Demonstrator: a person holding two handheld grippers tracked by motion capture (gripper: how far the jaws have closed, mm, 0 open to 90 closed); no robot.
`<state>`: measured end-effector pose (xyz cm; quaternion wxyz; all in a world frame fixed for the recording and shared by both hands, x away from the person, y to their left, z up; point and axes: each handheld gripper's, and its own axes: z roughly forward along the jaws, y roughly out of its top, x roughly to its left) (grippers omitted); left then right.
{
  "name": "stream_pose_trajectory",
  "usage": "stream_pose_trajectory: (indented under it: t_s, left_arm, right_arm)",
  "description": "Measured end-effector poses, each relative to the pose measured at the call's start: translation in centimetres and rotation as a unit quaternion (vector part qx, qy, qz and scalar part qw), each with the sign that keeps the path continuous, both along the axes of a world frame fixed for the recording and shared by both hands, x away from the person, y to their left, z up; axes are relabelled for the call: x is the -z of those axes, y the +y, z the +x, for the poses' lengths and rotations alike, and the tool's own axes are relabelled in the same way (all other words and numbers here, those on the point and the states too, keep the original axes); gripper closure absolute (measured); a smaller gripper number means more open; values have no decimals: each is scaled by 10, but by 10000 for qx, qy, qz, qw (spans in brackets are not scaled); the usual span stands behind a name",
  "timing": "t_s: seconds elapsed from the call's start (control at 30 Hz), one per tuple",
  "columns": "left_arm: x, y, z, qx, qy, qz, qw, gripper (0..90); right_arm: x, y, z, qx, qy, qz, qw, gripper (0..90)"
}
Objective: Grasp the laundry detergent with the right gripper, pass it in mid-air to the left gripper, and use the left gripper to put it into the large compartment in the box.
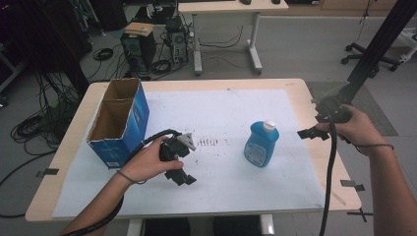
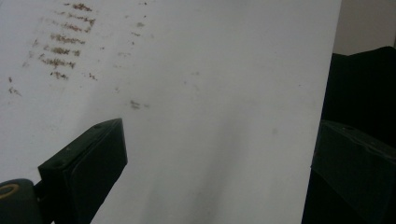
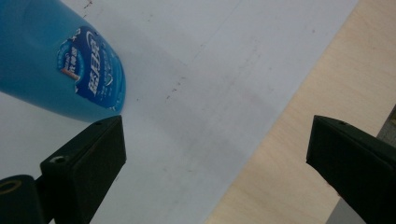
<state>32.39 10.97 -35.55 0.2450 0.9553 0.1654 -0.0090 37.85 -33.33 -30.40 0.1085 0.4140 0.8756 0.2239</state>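
Note:
A blue bottle (image 1: 261, 142) with a white cap stands upright on the white sheet (image 1: 226, 108), right of centre. An open blue cardboard box (image 1: 119, 121) stands at the sheet's left edge. My left gripper (image 1: 183, 176) hangs low over the sheet near the front, right of the box, open with nothing between its jaws (image 2: 215, 158). My right gripper (image 1: 311, 133) is held at the table's right side, a short way right of the bottle, open and empty. In the right gripper view the bottle (image 3: 60, 60) lies beyond the left jaw, with the gripper (image 3: 217, 149) apart from it.
Brown smudges (image 1: 209, 142) mark the sheet between the left gripper and the bottle. The wooden table (image 1: 324, 162) shows bare beyond the sheet's right edge. A black post (image 1: 378, 39) rises at the far right. Cables and computer cases (image 1: 147, 44) lie on the floor behind.

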Motion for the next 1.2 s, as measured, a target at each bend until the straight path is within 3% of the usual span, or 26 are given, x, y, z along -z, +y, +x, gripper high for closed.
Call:
stream_pose_trajectory:
  t_s: [0.5,1.2]
  left_arm:
    - [0,-1,-1,-11,13,5,10000,36]
    - [1,-3,1,10,7,3,10000,36]
  right_arm:
    - [5,-1,-19,-92,-42,123,9999,46]
    - [27,10,-49,-280,-71,233,9993,46]
